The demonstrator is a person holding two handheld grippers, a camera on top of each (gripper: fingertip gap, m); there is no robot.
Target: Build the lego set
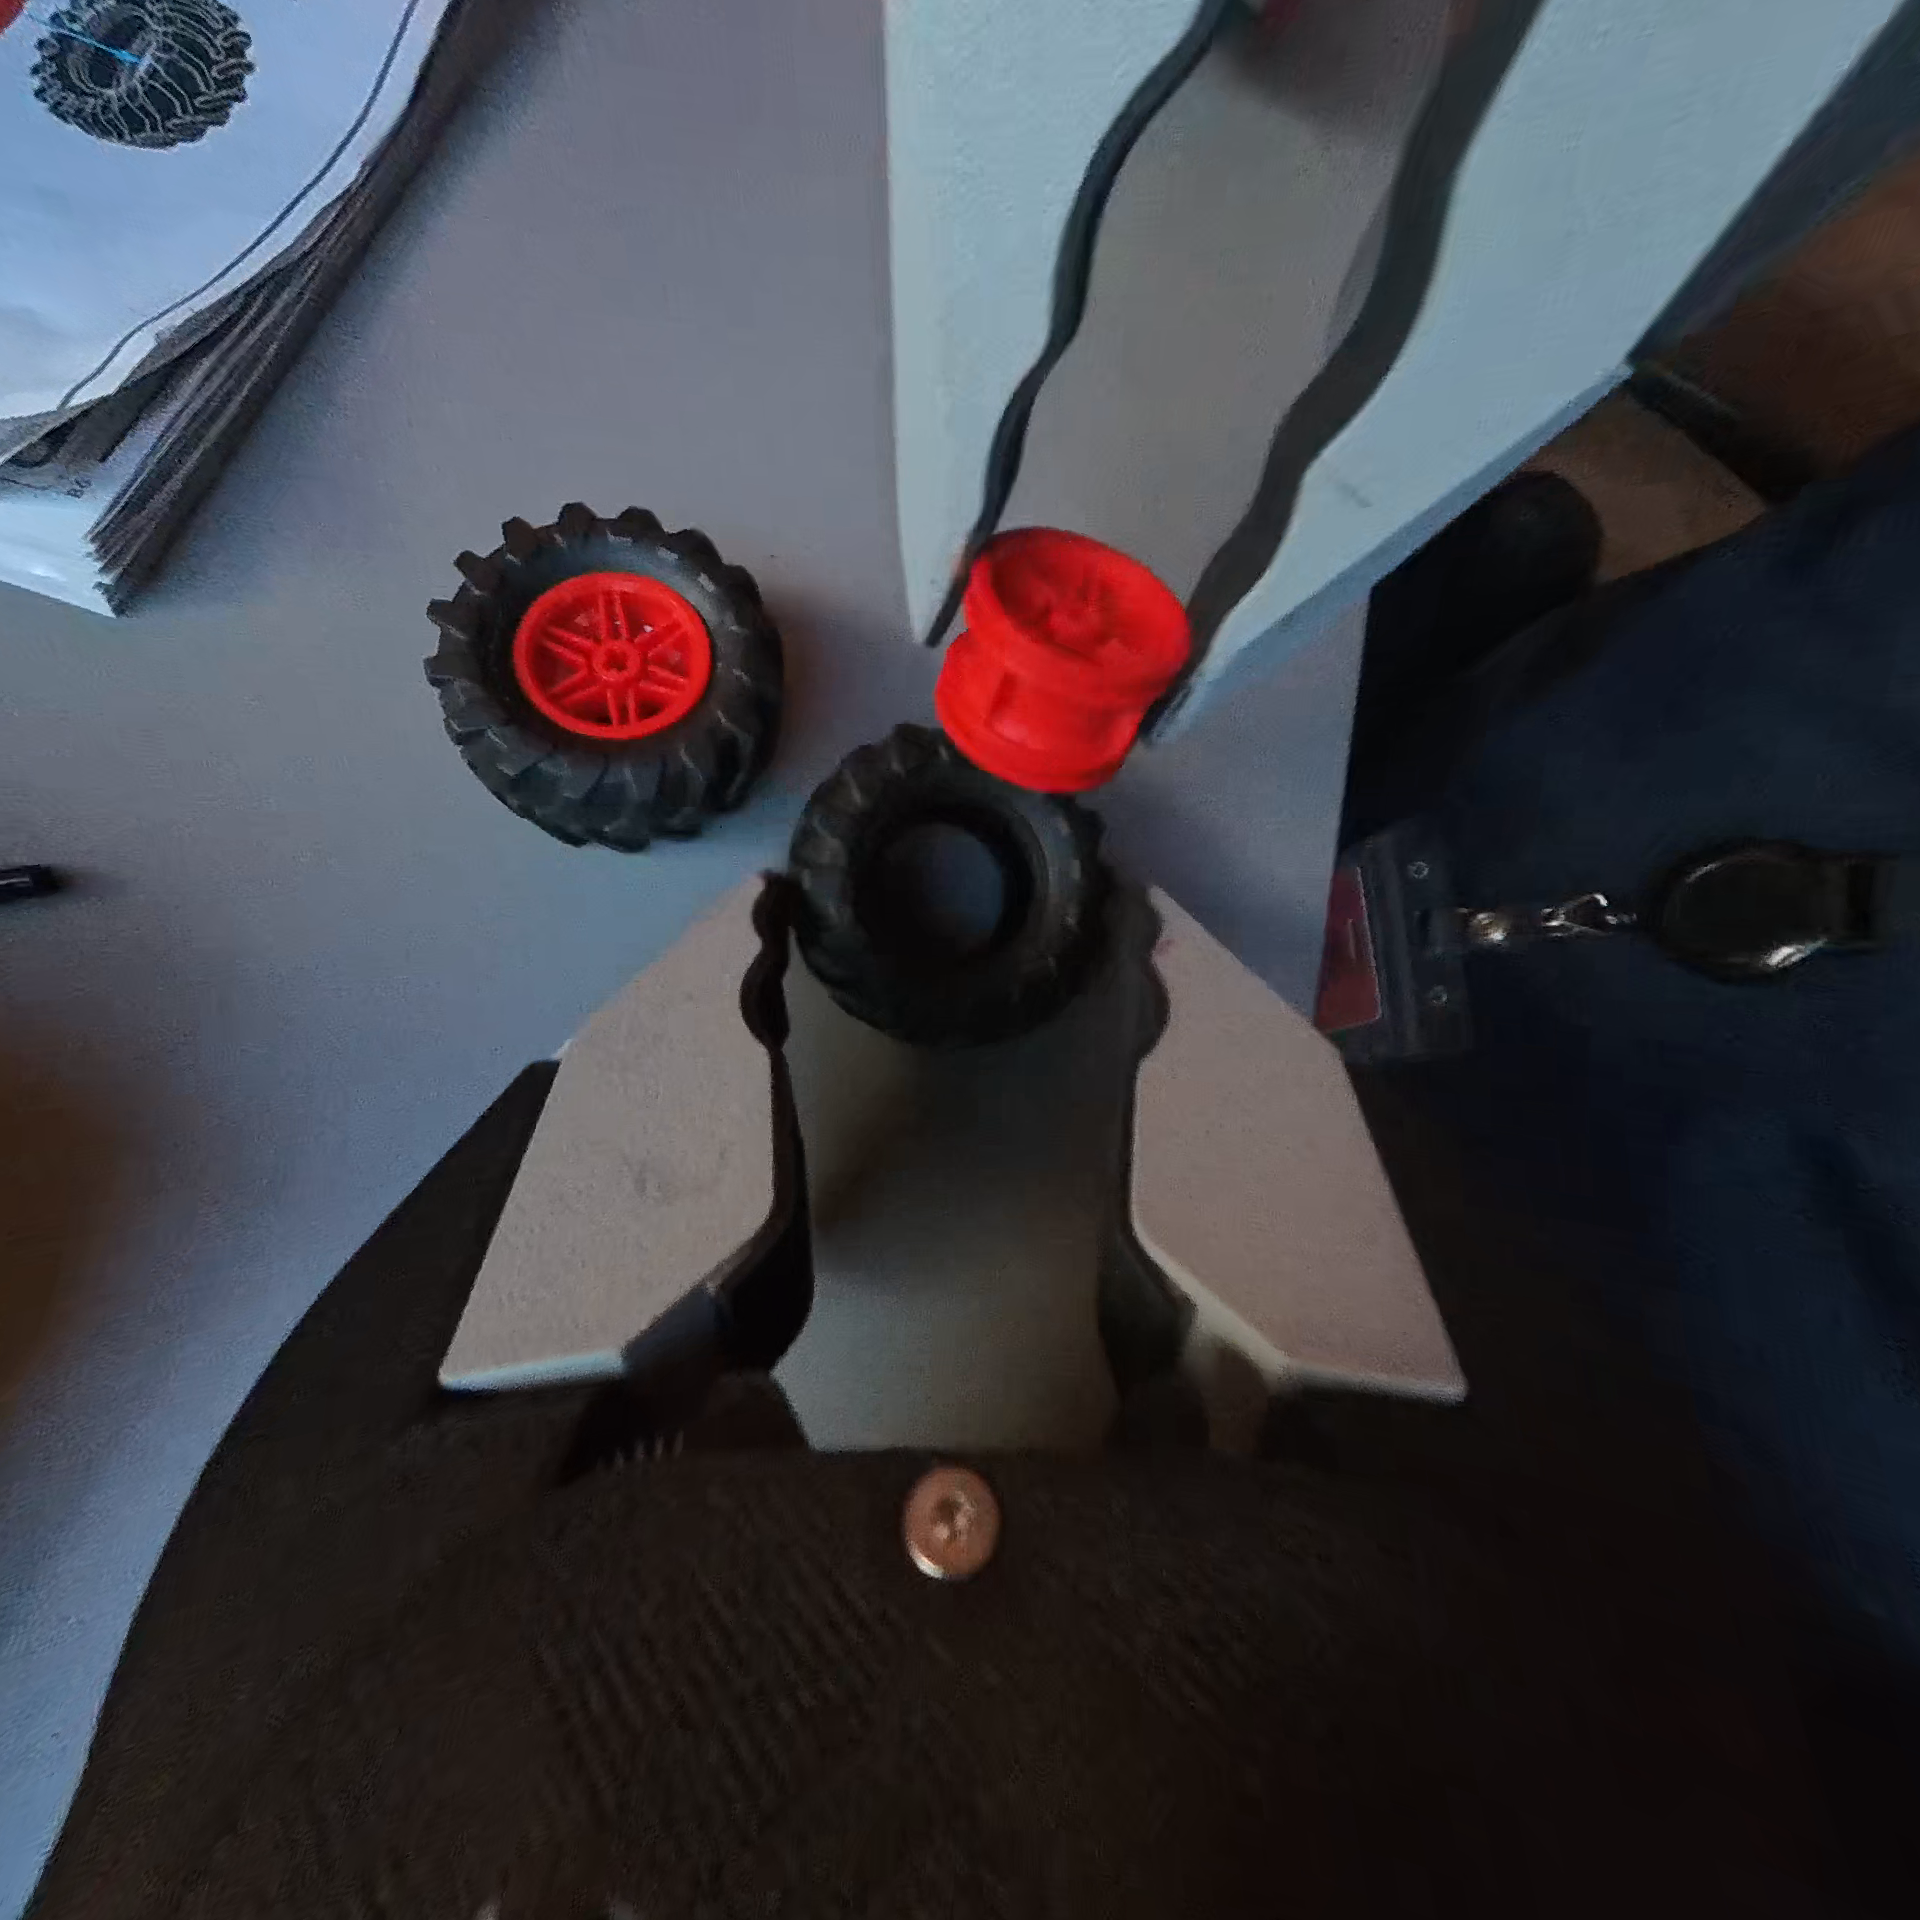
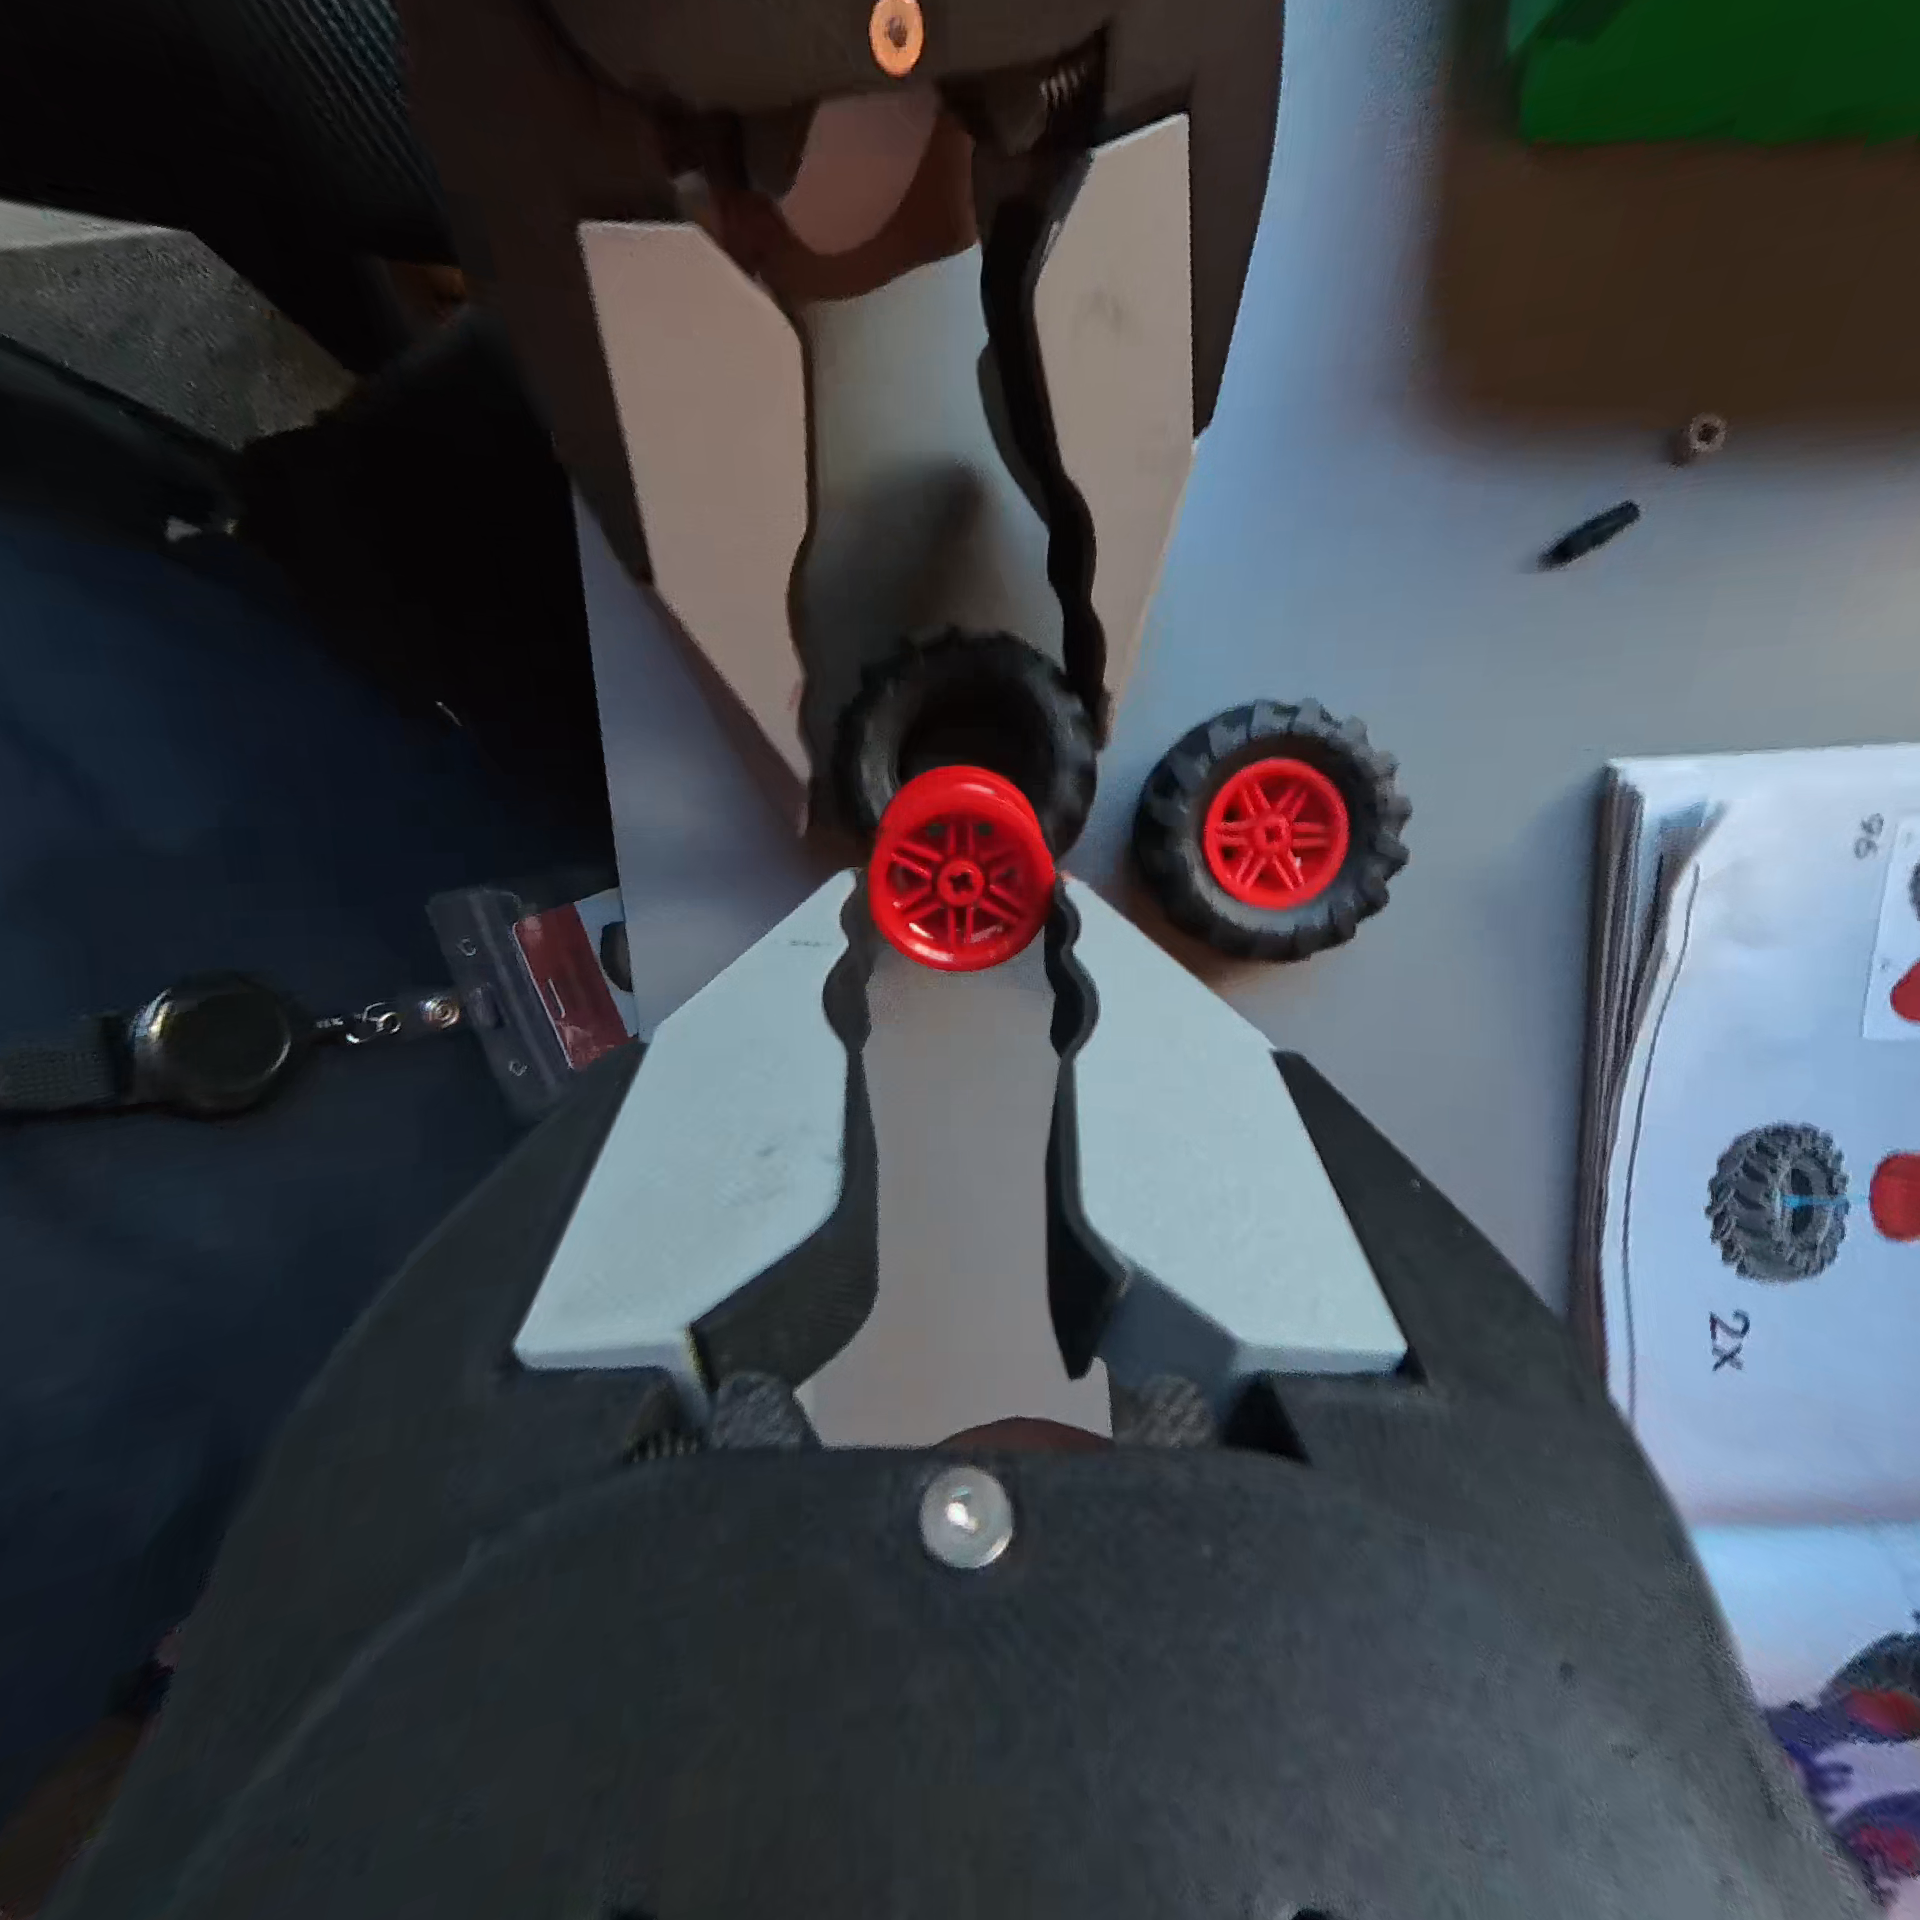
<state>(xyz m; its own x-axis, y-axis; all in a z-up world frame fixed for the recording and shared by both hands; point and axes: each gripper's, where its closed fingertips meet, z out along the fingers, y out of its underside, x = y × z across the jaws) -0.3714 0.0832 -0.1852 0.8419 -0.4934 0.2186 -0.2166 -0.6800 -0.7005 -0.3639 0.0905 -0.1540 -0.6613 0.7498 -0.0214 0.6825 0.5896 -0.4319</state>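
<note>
My left gripper (image 1: 951, 914) is shut on an empty black tyre (image 1: 940, 883), held above the grey table with its hole facing the other gripper. My right gripper (image 2: 956, 894) is shut on a red wheel rim (image 2: 958, 868), spoked face toward its camera. In the left wrist view the red rim (image 1: 1060, 660) touches the tyre's upper edge, tilted, outside the hole. In the right wrist view the tyre (image 2: 966, 727) sits just behind the rim. A finished wheel (image 1: 603, 675), black tyre with red rim, lies on the table beside them; it also shows in the right wrist view (image 2: 1273, 826).
An open instruction booklet (image 1: 156, 260) lies on the table, also at the right of the right wrist view (image 2: 1766, 1143). A small black pin (image 2: 1590, 535) and a small tan piece (image 2: 1704, 431) lie near a cardboard box (image 2: 1683, 260). A person's dark clothing and a badge reel (image 1: 1756, 920) are close by. Less than 4 cm separates the two grippers' tips. My left tips are roughly 12 centimetres from the small black pin (image 2: 1590, 535).
</note>
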